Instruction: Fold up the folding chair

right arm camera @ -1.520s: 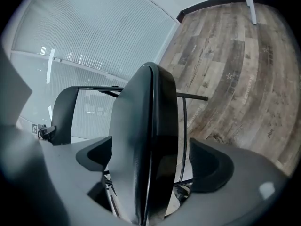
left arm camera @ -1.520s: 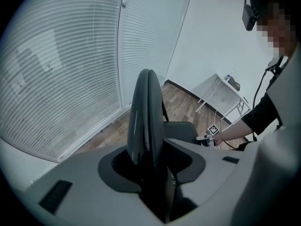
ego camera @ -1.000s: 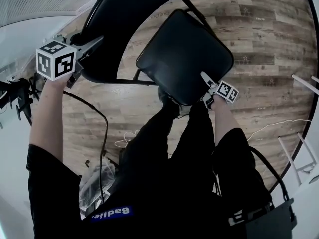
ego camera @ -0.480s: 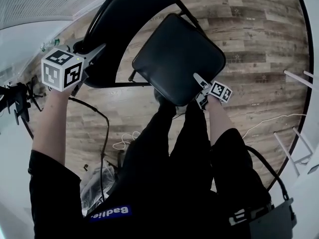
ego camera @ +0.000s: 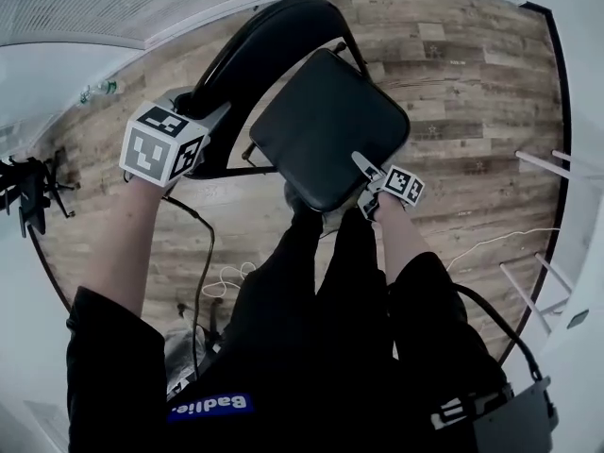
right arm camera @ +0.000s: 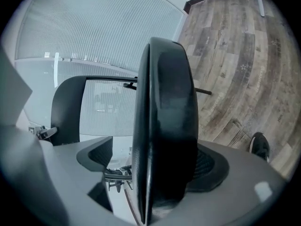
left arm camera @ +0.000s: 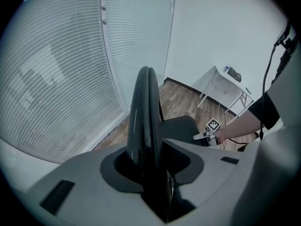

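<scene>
Head view: since a second ago, we have raised both grippers. The chair (ego camera: 311, 111) sits over the wood floor (ego camera: 462, 92). Our left gripper (ego camera: 217, 116) is on its backrest (ego camera: 255, 41) and our right gripper (ego camera: 366, 185) on the seat (ego camera: 340, 149).

Left gripper view: the jaws have just been closing and now grasp the backrest's edge. A white desk (left arm camera: 225, 81) stands beyond the seat.

Right gripper view: the jaws are clenched on the seat, with a shoe (right arm camera: 257, 147) beside it.

Backrest (ego camera: 247, 53) left — seat (ego camera: 326, 130) just right
</scene>
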Demonstrator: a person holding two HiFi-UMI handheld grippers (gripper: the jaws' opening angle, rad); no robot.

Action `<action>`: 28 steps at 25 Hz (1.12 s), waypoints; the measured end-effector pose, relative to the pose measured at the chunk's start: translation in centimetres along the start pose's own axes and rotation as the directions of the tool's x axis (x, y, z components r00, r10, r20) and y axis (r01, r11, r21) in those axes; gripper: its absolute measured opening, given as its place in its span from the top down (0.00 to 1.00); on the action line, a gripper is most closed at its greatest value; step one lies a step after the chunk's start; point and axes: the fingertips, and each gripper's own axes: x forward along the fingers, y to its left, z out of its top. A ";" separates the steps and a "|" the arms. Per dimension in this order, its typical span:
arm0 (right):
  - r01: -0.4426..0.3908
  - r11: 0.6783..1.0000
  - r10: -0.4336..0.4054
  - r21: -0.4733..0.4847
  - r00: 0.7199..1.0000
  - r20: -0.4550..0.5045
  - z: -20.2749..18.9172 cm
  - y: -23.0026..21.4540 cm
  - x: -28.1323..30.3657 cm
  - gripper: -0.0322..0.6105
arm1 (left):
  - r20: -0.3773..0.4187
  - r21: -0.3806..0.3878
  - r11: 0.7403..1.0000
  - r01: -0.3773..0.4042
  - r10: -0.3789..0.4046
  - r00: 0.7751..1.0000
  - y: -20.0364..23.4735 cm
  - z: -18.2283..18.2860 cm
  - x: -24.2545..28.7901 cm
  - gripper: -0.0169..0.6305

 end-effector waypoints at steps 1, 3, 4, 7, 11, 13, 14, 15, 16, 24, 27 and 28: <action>-0.003 1.000 0.003 0.002 1.000 0.000 -0.2 0.7 -0.1 0.22 | -0.003 0.005 1.000 -0.008 0.008 1.000 -0.2 0.0 -0.4 0.78; -0.008 1.000 0.008 0.009 1.000 0.000 -0.4 2.1 -0.4 0.22 | -0.007 0.018 1.000 -0.019 0.019 1.000 -0.7 0.3 -0.9 0.78; -0.011 1.000 0.011 0.010 1.000 0.000 -0.4 2.8 -0.5 0.22 | -0.009 0.024 0.999 -0.022 0.022 1.000 -1.0 0.5 -1.2 0.78; -0.022 1.000 0.022 0.011 1.000 0.002 -0.6 5.1 -0.9 0.26 | -0.015 0.040 0.999 -0.028 0.029 0.999 -1.9 1.1 -2.2 0.78; -0.019 1.000 0.019 0.019 1.000 0.013 -1.6 7.9 -1.5 0.32 | -0.012 0.069 0.997 -0.036 0.037 0.999 -3.0 1.3 -3.8 0.79; -0.021 0.999 0.021 0.024 1.000 0.015 -2.2 9.6 -1.7 0.35 | -0.010 0.084 0.996 -0.034 0.035 0.999 -3.9 1.5 -4.7 0.80; -0.025 0.999 0.024 0.025 1.000 0.015 -2.4 10.5 -1.8 0.37 | -0.006 0.093 0.995 -0.031 0.031 0.999 -4.4 1.7 -5.1 0.80; -0.030 0.999 0.030 0.024 0.999 0.016 -2.5 11.4 -1.8 0.39 | -0.001 0.102 0.994 -0.027 0.028 1.000 -5.0 1.8 -5.6 0.81; -0.037 0.999 0.037 0.021 0.999 0.016 -2.5 12.3 -1.8 0.40 | 0.001 0.108 0.994 -0.024 0.024 1.000 -5.5 2.0 -6.0 0.82; -0.079 0.997 0.079 0.016 0.997 -0.001 -2.2 19.1 -1.1 0.41 | -0.028 0.097 0.995 -0.003 0.005 1.000 -9.0 2.4 -8.0 0.87; -0.075 0.997 0.076 0.010 0.997 -0.023 -2.2 21.2 -0.5 0.41 | -0.031 0.097 0.995 0.001 0.002 1.000 -9.4 2.6 -8.6 0.87; -0.071 0.997 0.071 0.004 0.997 -0.028 -2.2 21.8 -0.3 0.41 | -0.029 0.101 0.995 -0.001 0.004 1.000 -9.5 2.6 -8.8 0.87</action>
